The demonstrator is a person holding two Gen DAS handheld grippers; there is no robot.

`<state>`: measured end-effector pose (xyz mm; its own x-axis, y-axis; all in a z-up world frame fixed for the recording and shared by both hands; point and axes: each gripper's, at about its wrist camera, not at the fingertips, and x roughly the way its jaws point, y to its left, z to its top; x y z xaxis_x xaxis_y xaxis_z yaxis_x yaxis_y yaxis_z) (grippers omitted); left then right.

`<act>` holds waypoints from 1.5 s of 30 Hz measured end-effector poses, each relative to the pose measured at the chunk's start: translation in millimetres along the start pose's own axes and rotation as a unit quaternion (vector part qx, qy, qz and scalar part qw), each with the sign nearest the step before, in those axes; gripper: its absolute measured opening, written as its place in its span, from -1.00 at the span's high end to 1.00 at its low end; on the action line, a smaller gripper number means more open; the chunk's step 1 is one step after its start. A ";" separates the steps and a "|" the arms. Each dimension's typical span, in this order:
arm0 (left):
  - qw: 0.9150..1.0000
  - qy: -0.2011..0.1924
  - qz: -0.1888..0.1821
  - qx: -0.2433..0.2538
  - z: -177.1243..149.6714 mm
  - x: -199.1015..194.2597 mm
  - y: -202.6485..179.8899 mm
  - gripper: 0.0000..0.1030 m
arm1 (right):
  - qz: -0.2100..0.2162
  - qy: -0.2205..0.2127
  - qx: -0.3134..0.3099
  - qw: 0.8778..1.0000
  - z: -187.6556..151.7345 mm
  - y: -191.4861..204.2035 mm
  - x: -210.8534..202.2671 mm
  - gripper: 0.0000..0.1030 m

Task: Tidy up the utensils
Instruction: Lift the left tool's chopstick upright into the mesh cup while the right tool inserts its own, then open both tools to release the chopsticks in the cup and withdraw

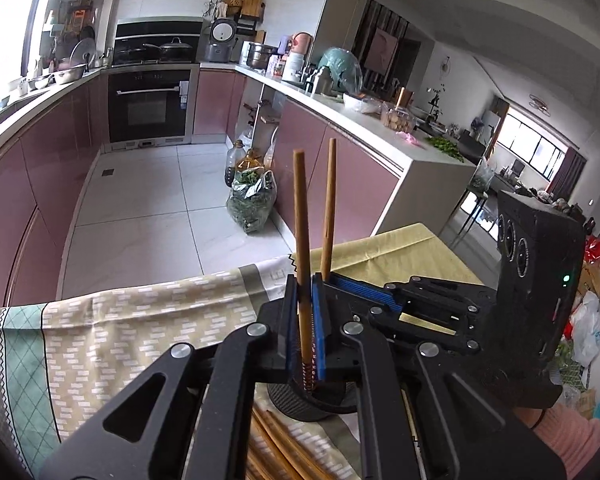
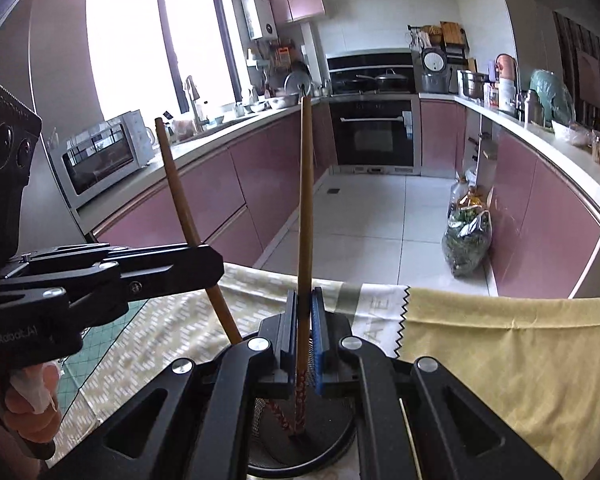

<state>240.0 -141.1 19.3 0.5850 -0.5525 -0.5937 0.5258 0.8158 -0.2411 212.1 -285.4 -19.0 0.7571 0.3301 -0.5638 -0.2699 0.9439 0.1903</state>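
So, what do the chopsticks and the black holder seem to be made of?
The long brown chopsticks look like wood or bamboo, matt and grainy, with red patterned tips. The round black holder looks like fine metal mesh with a solid base; it could also be plastic. The left hand-held gripper and the right hand-held gripper each pinch one chopstick between blue ribbed pads.
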 end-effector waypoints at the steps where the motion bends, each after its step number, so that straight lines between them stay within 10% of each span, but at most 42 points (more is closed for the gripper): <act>1: 1.000 0.003 0.004 0.000 0.7 4.3 0.9 0.85 | 0.000 0.004 0.003 1.000 0.4 0.4 1.5 0.84; 14: 0.998 -0.040 0.057 0.000 -18.5 -17.6 6.7 0.26 | -0.025 -0.021 0.013 0.999 -7.4 2.2 -20.8 0.34; 22: 0.994 -0.045 0.102 0.002 -66.7 -64.3 25.9 0.05 | 0.031 -0.059 -0.038 0.997 -29.2 33.2 -83.2 0.12; 35: 0.991 0.074 0.107 -0.023 -170.8 -40.6 49.5 0.06 | 0.042 0.091 -0.056 0.993 -117.1 65.7 -42.5 0.15; 45: 0.989 0.109 0.096 -0.032 -187.7 -21.1 43.1 0.21 | 0.021 0.129 -0.050 0.990 -136.5 65.2 -32.1 0.33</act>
<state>134.4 -62.2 -122.6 0.5194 -0.3428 -0.7828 0.3741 0.9148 -0.1524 89.0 -235.6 -98.2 0.5707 0.3446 -0.7453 -0.3653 0.9195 0.1454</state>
